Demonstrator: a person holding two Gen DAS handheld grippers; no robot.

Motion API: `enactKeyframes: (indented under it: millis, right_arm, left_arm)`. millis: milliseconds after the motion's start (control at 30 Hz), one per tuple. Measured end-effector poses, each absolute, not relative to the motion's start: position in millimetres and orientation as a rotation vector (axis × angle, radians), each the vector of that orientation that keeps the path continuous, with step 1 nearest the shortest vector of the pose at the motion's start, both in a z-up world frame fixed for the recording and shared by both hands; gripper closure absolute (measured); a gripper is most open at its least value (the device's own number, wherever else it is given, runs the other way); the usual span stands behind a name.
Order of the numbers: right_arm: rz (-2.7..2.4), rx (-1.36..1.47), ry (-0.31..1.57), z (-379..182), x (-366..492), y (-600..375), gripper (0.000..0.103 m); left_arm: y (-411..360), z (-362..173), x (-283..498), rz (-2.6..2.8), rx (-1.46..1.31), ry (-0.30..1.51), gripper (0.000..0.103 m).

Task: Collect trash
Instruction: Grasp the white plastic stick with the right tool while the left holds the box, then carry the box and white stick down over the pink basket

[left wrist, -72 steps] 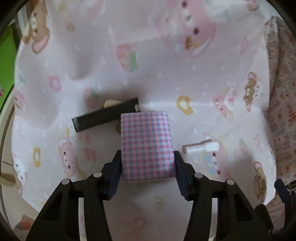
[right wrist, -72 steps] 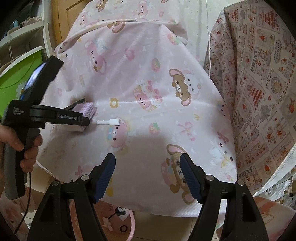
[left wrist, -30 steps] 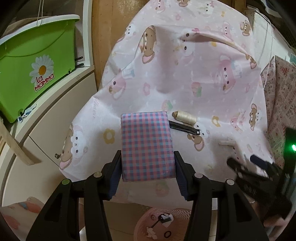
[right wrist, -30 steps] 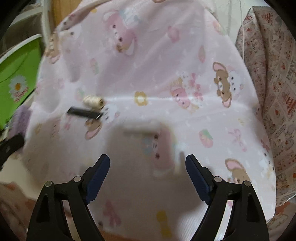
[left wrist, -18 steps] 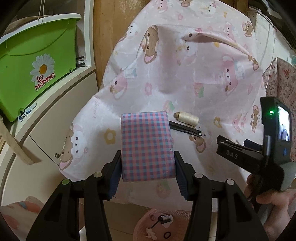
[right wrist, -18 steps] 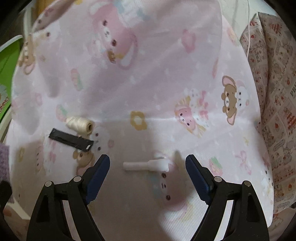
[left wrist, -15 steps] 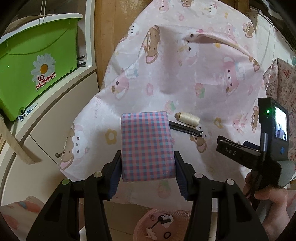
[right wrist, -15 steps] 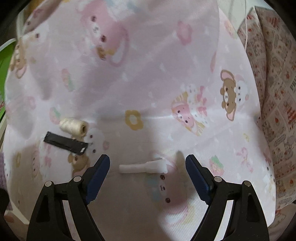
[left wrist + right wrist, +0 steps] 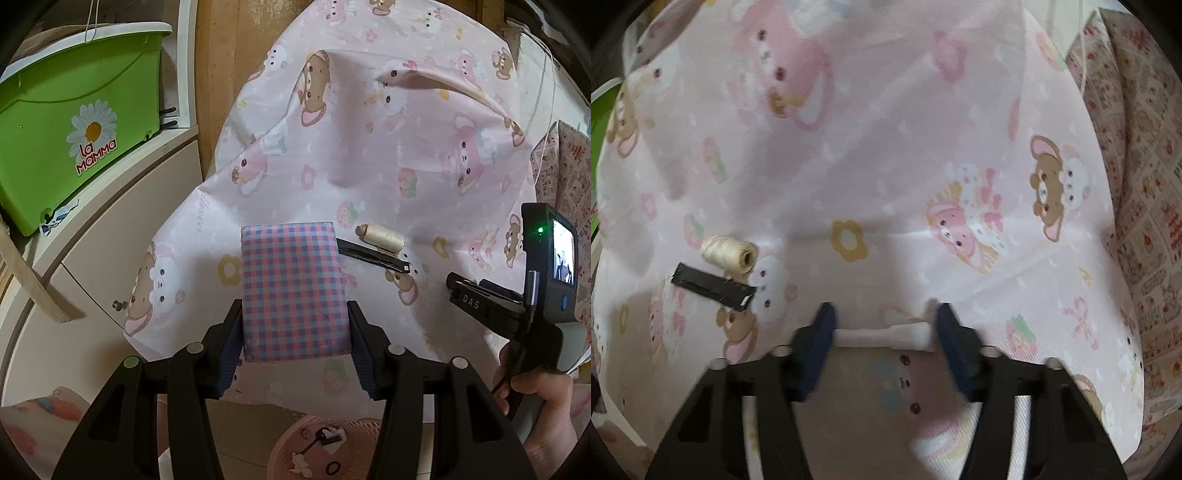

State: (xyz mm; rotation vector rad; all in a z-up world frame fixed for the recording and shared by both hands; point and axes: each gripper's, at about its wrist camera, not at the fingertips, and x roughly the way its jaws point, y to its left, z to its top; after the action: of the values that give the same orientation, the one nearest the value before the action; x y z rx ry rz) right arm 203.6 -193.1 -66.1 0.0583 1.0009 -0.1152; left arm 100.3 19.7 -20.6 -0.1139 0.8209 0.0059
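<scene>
Presently the right tool [image 9: 882,332], jaws just closing end-on around the small white plastic piece [image 9: 882,336] on the near pink cloth [image 9: 886,166], meets something light, stiff and slippery (contact unclear through blur); left tool [image 9: 295,334] clamps the soft checked packet [image 9: 293,291].

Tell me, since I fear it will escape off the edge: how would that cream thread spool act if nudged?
The cream thread spool lies on its side, so it would probably roll along the pink bedsheet. It looks small and likely light. The black strip beside it might block rolling that way; the soft cloth should slow it.
</scene>
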Motion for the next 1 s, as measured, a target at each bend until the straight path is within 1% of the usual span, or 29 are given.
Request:
enactKeyframes:
  millis: [300, 600, 767, 1000]
  right_arm:
    - [-0.067, 0.041, 0.959, -51, 179, -198, 0.049]
    - [0.041, 0.018, 0.896, -2, 130, -219, 0.049]
    - [0.110, 0.001, 0.872, 25, 100, -218, 0.049]
    - [0.199, 0.007, 0.879, 36, 57, -216, 0.049]
  left_arm:
    - [19, -15, 95, -0.008, -0.108, 0.807, 0.052]
    - [10, -3, 78, -0.055, -0.097, 0.800, 0.052]
    - [7, 7, 67, -0.088, -0.122, 0.823, 0.052]
    - [-5, 8, 48, -0.127, -0.079, 0.869, 0.052]
